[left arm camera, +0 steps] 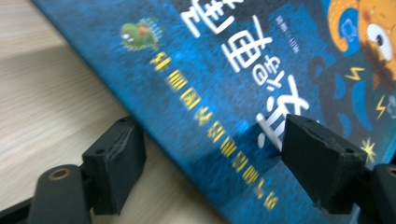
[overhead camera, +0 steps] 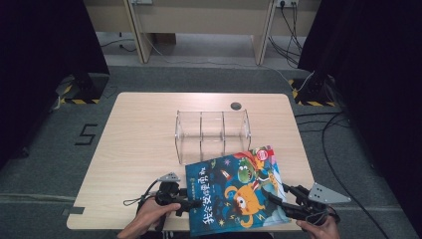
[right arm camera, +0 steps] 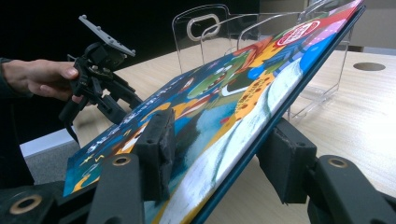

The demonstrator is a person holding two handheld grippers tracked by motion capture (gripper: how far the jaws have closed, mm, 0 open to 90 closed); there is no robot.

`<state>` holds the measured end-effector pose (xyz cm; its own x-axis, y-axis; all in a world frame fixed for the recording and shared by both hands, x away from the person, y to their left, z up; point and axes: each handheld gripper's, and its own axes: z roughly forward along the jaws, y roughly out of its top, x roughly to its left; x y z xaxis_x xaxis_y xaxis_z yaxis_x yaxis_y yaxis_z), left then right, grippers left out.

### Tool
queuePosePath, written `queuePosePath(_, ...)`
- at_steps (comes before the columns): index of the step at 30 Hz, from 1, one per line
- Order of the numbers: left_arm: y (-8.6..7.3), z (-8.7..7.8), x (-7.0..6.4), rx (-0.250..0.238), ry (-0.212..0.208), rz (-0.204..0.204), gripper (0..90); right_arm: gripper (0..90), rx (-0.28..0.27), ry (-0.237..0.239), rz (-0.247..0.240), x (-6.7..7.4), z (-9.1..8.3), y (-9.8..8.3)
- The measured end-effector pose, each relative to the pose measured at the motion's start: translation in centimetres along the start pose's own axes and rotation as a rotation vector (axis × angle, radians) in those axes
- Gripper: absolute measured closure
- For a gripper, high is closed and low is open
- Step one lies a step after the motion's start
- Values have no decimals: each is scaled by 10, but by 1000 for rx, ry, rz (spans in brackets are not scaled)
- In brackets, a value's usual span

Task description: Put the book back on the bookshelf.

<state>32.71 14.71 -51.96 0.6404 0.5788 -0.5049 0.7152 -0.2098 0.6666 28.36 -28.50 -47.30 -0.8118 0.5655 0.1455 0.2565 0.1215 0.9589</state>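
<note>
The blue picture book with a cartoon orange creature on its cover [overhead camera: 234,194] carries a large white Chinese title, of which 我 and 会 can be read in the high view. A row of small yellow Chinese characters runs along its edge between the left gripper's [left arm camera: 219,172] jaws, too blurred to read. A black "5" [overhead camera: 86,134] marks the grey floor.

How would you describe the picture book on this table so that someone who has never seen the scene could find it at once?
Start at the light wooden table and find the clear plastic rack near its middle. Just in front of the rack, at the table's near right corner, the picture book is held tilted between the left gripper and the right gripper. Its dark blue cover with an orange cartoon creature is the table's one colourful thing.
</note>
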Motion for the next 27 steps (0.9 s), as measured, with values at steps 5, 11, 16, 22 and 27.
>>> queuePosePath(5, 3, 1, -1, 11, 6, -18, 199, 483, -2, 0, 8, -2, -1, -1)
queuePosePath(11, 3, -1, 6, -9, -9, -75, 299, 484, 14, 0, 52, -6, -1, -6)
queuePosePath(16, 3, -1, 7, -13, -7, -75, 334, 484, 47, -1, 102, -11, 0, -11)
queuePosePath(22, 4, -7, 5, -76, -1, -69, 450, 478, 115, -54, 179, -17, 2, -18)
queuePosePath(27, 5, -8, 0, -105, -10, -39, 515, 475, 159, -101, 243, -24, 1, -24)
